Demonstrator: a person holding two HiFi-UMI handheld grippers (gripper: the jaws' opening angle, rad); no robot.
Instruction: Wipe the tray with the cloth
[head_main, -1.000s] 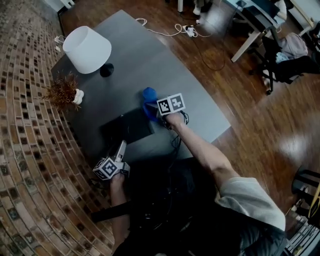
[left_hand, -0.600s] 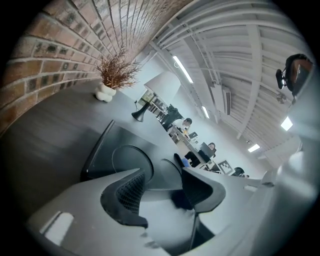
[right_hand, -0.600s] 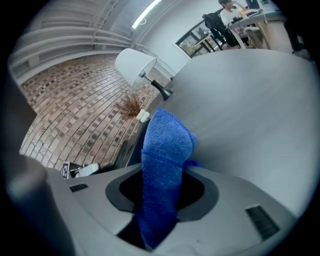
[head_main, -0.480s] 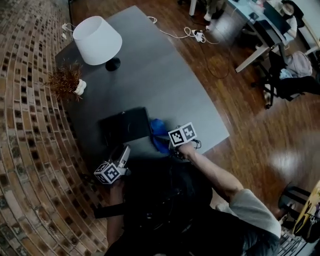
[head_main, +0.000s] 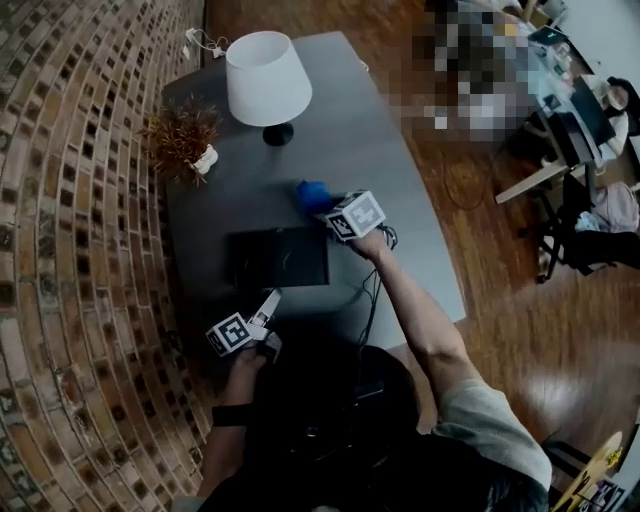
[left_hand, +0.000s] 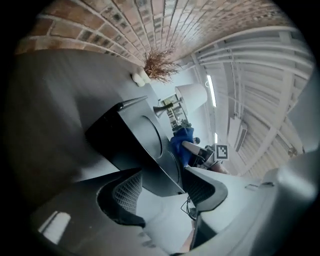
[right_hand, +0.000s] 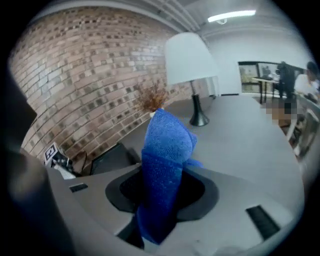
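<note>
A black tray (head_main: 278, 257) lies flat on the grey table (head_main: 400, 190). My right gripper (head_main: 327, 205) is shut on a blue cloth (head_main: 313, 193), which hangs just past the tray's far right corner. In the right gripper view the cloth (right_hand: 165, 160) stands pinched between the pads of that gripper (right_hand: 160, 192). My left gripper (head_main: 270, 299) sits at the tray's near edge. In the left gripper view its jaws (left_hand: 162, 192) have just been opening; the tray's (left_hand: 135, 142) near corner lies between them, and the left pad stands clear of it.
A white lamp (head_main: 267, 80) and a dried plant in a small pot (head_main: 183, 137) stand at the table's far end. A brick wall (head_main: 80, 200) runs along the left. A cable (head_main: 372, 290) trails from the right gripper. Desks and chairs (head_main: 590, 150) stand at the right.
My right gripper carried the cloth back toward me along the tray's right side, then out again to the far right corner. The left gripper stayed at the tray's near edge.
</note>
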